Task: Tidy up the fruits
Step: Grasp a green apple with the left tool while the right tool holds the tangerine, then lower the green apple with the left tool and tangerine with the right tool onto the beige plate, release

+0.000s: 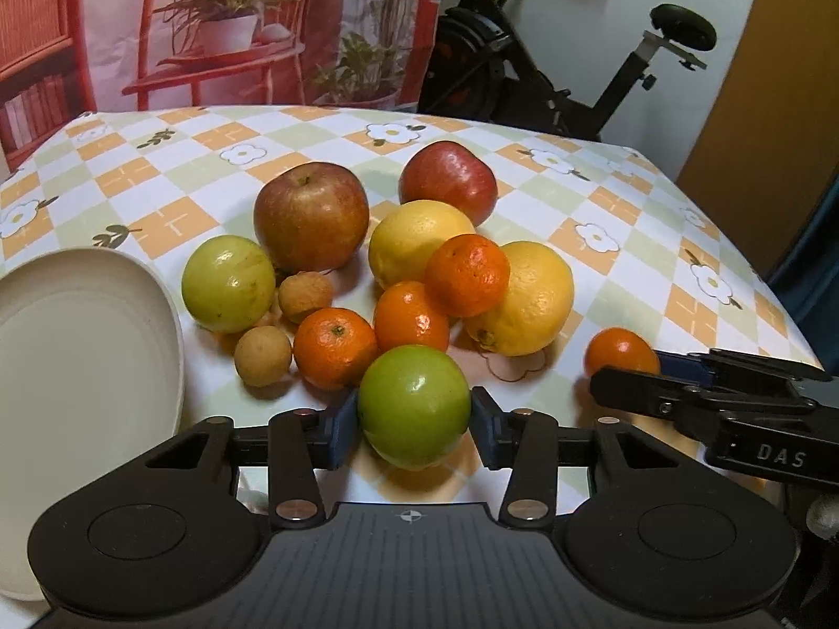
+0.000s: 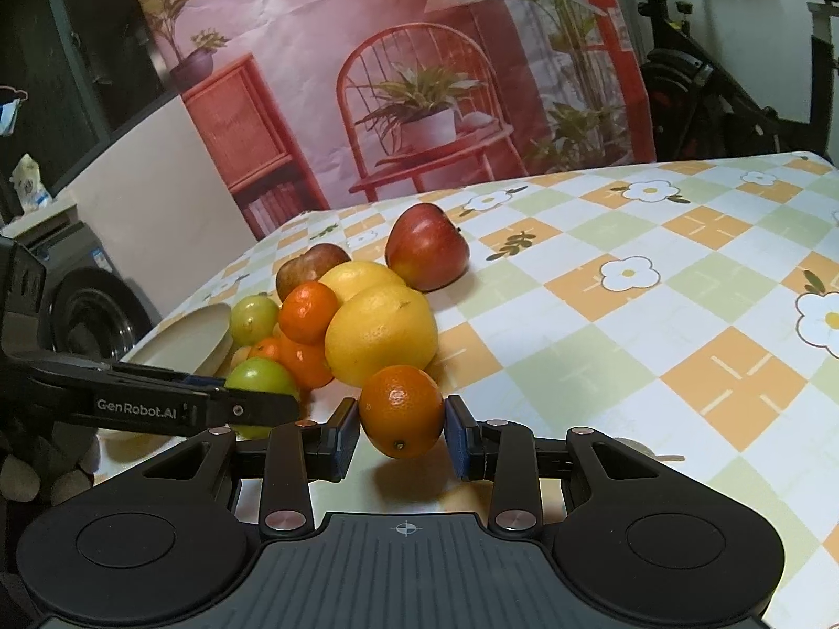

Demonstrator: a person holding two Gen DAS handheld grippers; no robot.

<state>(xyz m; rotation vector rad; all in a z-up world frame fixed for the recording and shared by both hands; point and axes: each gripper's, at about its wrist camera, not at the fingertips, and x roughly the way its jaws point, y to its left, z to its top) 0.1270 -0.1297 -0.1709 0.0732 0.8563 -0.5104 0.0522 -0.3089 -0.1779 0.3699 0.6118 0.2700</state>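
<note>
A heap of fruit lies on the checked tablecloth: two red apples [image 1: 311,216] [image 1: 449,180], two lemons [image 1: 418,242] [image 1: 529,300], several tangerines [image 1: 334,348], a yellow-green fruit [image 1: 228,283] and two small brown fruits [image 1: 262,355]. My left gripper [image 1: 414,422] is shut on a green fruit [image 1: 414,406] at the heap's near edge. My right gripper [image 2: 401,427] is shut on a tangerine [image 2: 401,411], apart from the heap to its right; that tangerine also shows in the left wrist view [image 1: 621,351].
A cream plate [image 1: 78,346] lies at the left of the heap; it also shows in the right wrist view [image 2: 191,335]. An exercise bike [image 1: 550,63] stands behind the table's far right corner. A printed backdrop [image 2: 393,78] hangs behind the table.
</note>
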